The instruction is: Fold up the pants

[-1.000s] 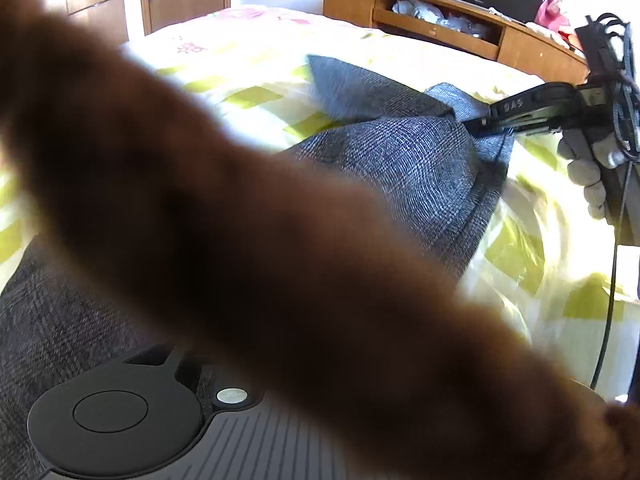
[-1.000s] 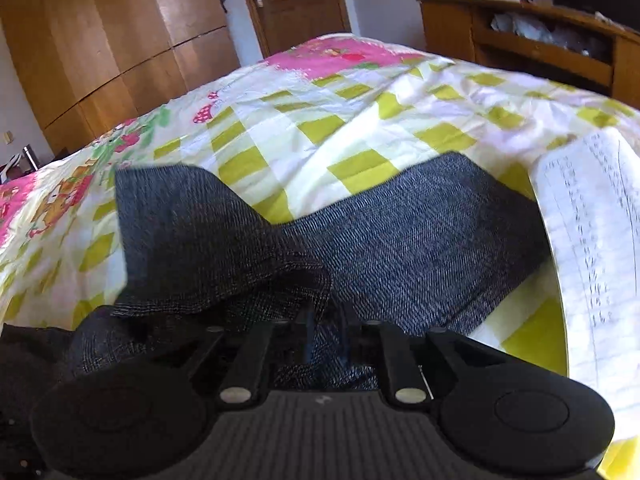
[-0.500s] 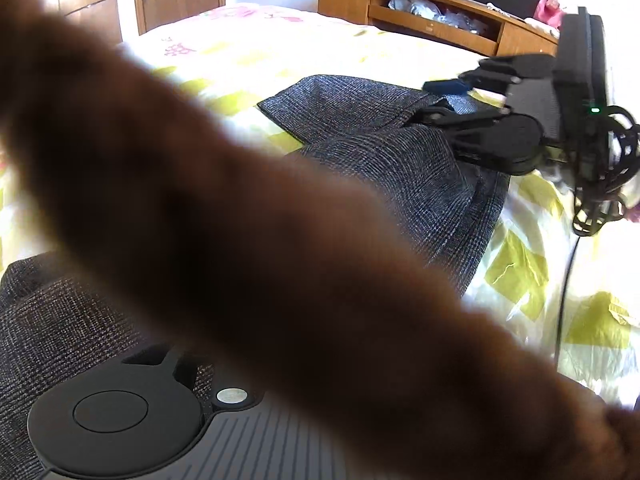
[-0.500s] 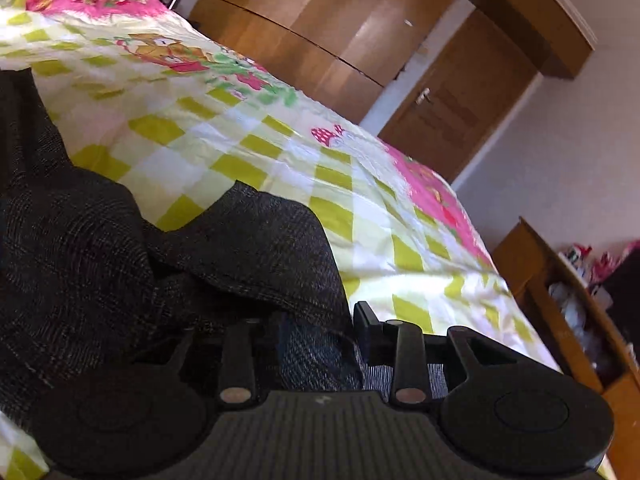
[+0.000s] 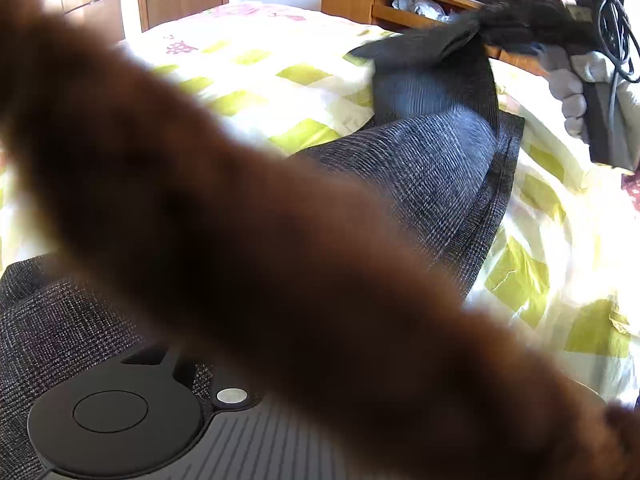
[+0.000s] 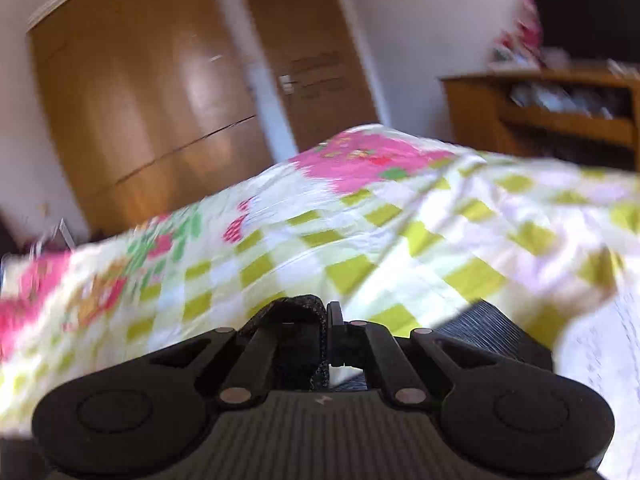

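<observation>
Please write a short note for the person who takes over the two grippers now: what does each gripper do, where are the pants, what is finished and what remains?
Right gripper: shut on a bunched edge of the pants, holding that end raised above the bed.
Left gripper: the view is mostly blocked by a blurred brown thing close to the lens; its fingers are hidden, so I cannot tell if it grips. Fabric lies right in front of it.
Pants: dark grey, stretched across the checked bed from the left gripper up to the right one.
Done: one end is picked up.
Left: carry that end over, lay it down, flatten it, and finish the fold.
</observation>
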### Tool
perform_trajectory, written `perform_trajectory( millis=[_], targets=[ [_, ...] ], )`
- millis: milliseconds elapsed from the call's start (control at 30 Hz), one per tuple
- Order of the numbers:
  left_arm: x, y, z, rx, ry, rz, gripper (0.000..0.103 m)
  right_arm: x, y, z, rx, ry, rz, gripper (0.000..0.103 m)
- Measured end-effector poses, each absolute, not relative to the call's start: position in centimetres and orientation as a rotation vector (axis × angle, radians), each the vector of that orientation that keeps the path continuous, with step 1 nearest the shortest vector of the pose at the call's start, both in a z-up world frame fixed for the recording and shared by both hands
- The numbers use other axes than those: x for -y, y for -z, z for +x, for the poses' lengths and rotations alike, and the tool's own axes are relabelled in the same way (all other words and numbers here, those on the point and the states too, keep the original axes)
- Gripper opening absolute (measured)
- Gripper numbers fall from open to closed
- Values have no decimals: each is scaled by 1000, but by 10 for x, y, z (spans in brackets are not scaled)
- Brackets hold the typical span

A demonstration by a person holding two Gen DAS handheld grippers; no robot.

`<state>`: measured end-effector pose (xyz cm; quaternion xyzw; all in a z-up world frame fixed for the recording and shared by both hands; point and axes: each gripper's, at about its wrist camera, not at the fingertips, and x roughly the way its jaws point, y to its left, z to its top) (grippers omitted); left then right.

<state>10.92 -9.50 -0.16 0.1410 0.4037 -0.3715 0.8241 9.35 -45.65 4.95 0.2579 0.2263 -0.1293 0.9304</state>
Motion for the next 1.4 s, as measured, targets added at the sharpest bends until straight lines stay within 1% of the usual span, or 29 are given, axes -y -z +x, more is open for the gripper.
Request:
perform_trajectory(
  millis=[100, 200, 267, 367, 433, 500, 667, 733, 800, 833, 900, 933, 967, 1100, 1233, 1400],
  targets=[
    [98, 2, 110, -855, 788, 300, 38, 485, -9, 77, -611, 352, 639, 18],
    [102, 4, 109, -852, 786, 308, 41, 483, 6, 57, -622, 381, 655, 19],
    [105, 5, 109, -851, 785, 322, 41, 484, 7, 56, -624, 388, 661, 25],
    [107, 3, 109, -854, 781, 333, 42, 489, 5, 55, -610, 382, 700, 25],
    [108, 3, 109, -856, 779, 335, 42, 494, 4, 57, -601, 373, 720, 25],
    [110, 2, 109, -855, 781, 345, 42, 492, -2, 60, -603, 370, 693, 21],
    [111, -8, 102, -815, 805, 361, 42, 492, -25, 65, -556, 360, 663, 20],
    [111, -11, 97, -805, 817, 362, 42, 488, -19, 69, -624, 392, 607, 20],
    [112, -8, 94, -815, 826, 362, 42, 481, -4, 72, -736, 410, 510, 21],
    [113, -5, 92, -822, 829, 373, 42, 478, 1, 70, -755, 423, 486, 21],
    [113, -1, 87, -816, 824, 407, 42, 473, -2, 58, -737, 428, 454, 22],
    [111, -2, 85, -812, 823, 412, 42, 469, -7, 53, -723, 438, 442, 26],
    [108, -3, 84, -809, 822, 410, 42, 465, -13, 47, -713, 443, 422, 27],
    [92, -4, 80, -801, 793, 437, 42, 424, -30, 29, -718, 410, 211, 27],
    [76, -2, 76, -800, 765, 458, 42, 354, -42, 13, -692, 83, 36, 29],
    [63, -5, 69, -778, 762, 539, 42, 238, -25, 14, -633, -323, -433, 29]
  ],
)
